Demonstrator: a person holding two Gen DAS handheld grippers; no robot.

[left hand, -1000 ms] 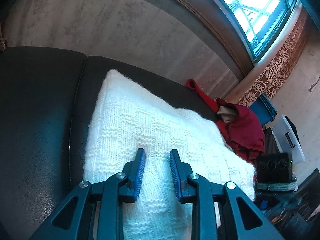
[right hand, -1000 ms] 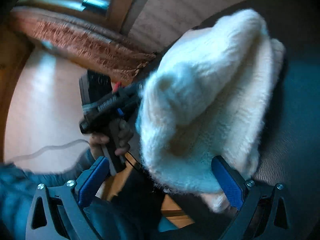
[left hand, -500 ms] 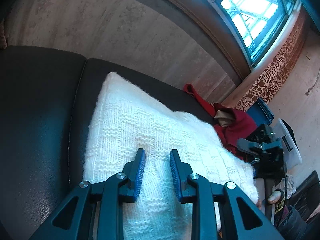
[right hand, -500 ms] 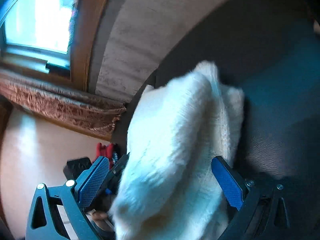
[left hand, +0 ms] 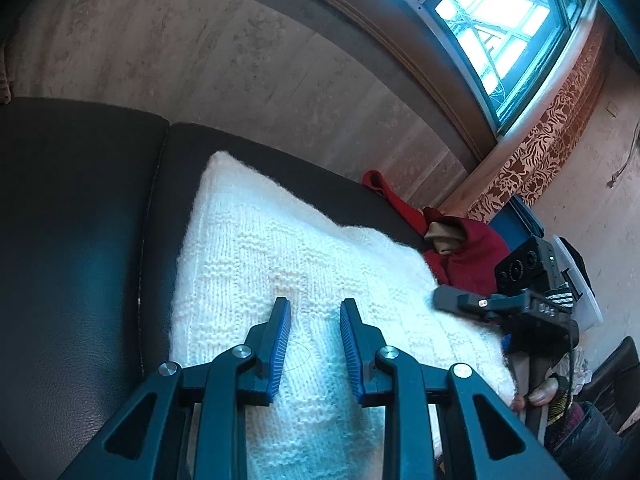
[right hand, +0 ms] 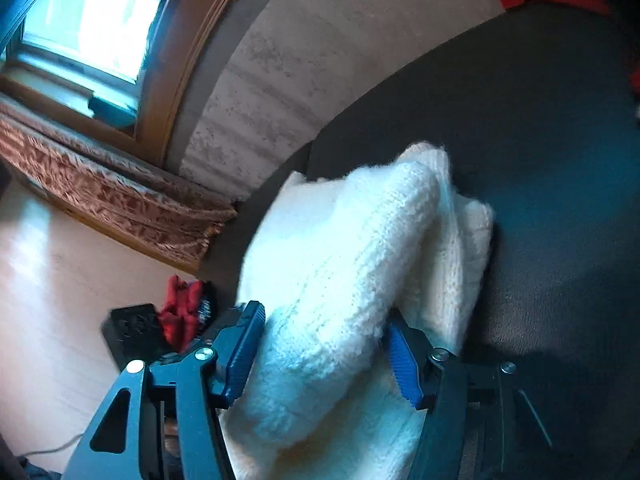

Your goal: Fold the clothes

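Since the earlier frames, the right gripper (right hand: 324, 350) has been swung round to face the window wall and its wide-set jaws are closing on a thick rolled edge of the white knitted sweater (right hand: 344, 264); the fold is seen between the blue pads, both sides touching the wool, though a firm grip is not yet certain. No change is noted at the left gripper (left hand: 314, 336): its jaws are set narrowly apart, and it is poised over the flat middle of the sweater (left hand: 280, 264); it cannot be told whether the tips press the knit, and nothing is held. The sweater is laid on the dark sofa seat (left hand: 80, 240), its long axis running away from the left gripper toward the wall, with a red garment (left hand: 468, 256) beyond its far right corner. In the left view the right gripper (left hand: 460, 304) is seen at the sweater's right edge. The free edge lies nearer the right hand, so the coming fold is judged to be carried leftward across the long axis, toward the left gripper.
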